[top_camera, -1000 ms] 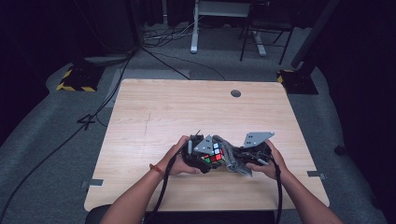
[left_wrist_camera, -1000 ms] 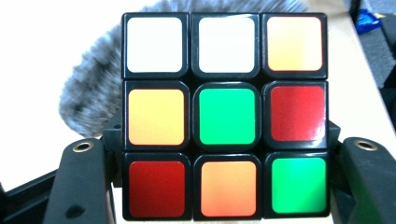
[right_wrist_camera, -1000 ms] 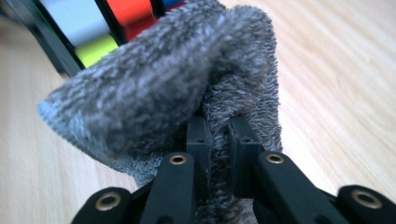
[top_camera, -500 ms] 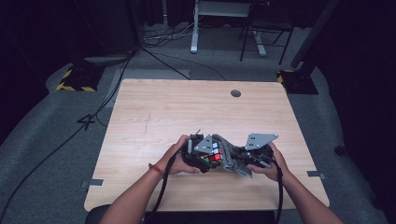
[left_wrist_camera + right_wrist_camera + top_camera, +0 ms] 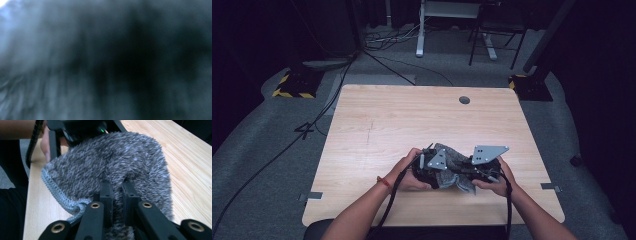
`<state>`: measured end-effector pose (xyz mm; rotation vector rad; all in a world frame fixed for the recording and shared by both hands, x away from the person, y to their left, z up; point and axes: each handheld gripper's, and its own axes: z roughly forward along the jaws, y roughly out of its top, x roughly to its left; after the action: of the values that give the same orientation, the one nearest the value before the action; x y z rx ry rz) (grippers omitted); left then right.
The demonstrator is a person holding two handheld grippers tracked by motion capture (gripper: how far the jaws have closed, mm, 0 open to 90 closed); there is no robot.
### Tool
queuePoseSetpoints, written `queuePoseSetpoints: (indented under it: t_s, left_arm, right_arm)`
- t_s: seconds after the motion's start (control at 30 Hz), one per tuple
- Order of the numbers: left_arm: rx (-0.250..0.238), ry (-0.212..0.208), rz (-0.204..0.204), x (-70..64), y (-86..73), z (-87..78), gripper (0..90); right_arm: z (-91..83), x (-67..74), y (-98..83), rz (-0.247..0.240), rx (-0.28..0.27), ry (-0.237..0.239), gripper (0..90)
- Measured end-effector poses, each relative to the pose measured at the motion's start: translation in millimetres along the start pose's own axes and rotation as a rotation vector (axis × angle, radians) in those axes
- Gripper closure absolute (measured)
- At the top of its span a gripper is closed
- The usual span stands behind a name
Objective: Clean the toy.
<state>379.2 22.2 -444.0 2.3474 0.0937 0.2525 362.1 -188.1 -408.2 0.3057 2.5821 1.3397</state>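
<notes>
A pale wooden table (image 5: 377,125) with a round cable hole (image 5: 464,100) stands on grey carpet (image 5: 267,150) in a dark room, cables trailing behind. Near its front edge, the right gripper (image 5: 117,192) pinches a fuzzy grey cloth (image 5: 110,162). The left gripper (image 5: 432,167) is pressed nearly together; whether it pinches anything is unclear.

One grey fuzzy cloth (image 5: 451,170) near the table's (image 5: 377,125) front edge — two hand-held grippers, left (image 5: 430,167) and right (image 5: 472,172) — one table.
</notes>
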Motion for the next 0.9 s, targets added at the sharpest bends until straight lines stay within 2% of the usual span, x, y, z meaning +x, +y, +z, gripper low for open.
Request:
queuePoseSetpoints:
  t_s: [0.07,0.23,0.3,0.37,0.5,0.57,0.63,0.67,0.73,0.9]
  left_arm:
    - [-0.011,-0.003,-0.016,1.7,-1.6,-1.4,33.6]
    - [-0.044,0.010,-0.033,4.9,-2.0,-9.5,33.7]
    - [-0.069,-0.001,-0.051,6.5,-2.1,-12.8,33.7]
    - [-0.082,-0.001,-0.046,6.4,-1.4,-16.3,33.8]
    - [-0.122,-0.010,-0.051,7.1,-0.9,-21.0,33.8]
    - [-0.148,-0.029,-0.059,7.5,-0.9,-21.5,33.8]
    - [-0.146,-0.036,-0.060,7.3,-0.7,-19.5,33.7]
    - [-0.142,-0.036,-0.054,5.9,-0.3,-18.0,33.7]
    - [-0.143,-0.039,-0.043,5.4,-0.3,-17.5,33.7]
    - [-0.131,-0.018,-0.023,4.7,-0.4,-19.9,33.5]
  right_arm:
    - [1.1,-0.2,1.2,-0.011,0.011,-0.013,81.7]
    - [-4.9,-14.5,-10.9,0.043,0.030,-0.046,81.7]
    - [-5.5,-22.4,-19.0,0.061,0.064,-0.078,81.7]
    - [-3.9,-30.0,-26.9,0.096,0.086,-0.068,81.7]
    - [2.1,-35.9,-33.7,0.123,0.125,-0.050,81.7]
    - [3.4,-36.2,-33.9,0.146,0.089,-0.009,81.7]
    - [5.2,-33.8,-32.2,0.142,0.077,0.007,81.7]
    - [5.7,-32.5,-31.3,0.149,0.050,0.040,81.7]
    - [8.5,-26.9,-27.7,0.121,0.061,0.036,81.7]
    - [3.3,-25.8,-25.7,0.126,0.028,0.032,81.7]
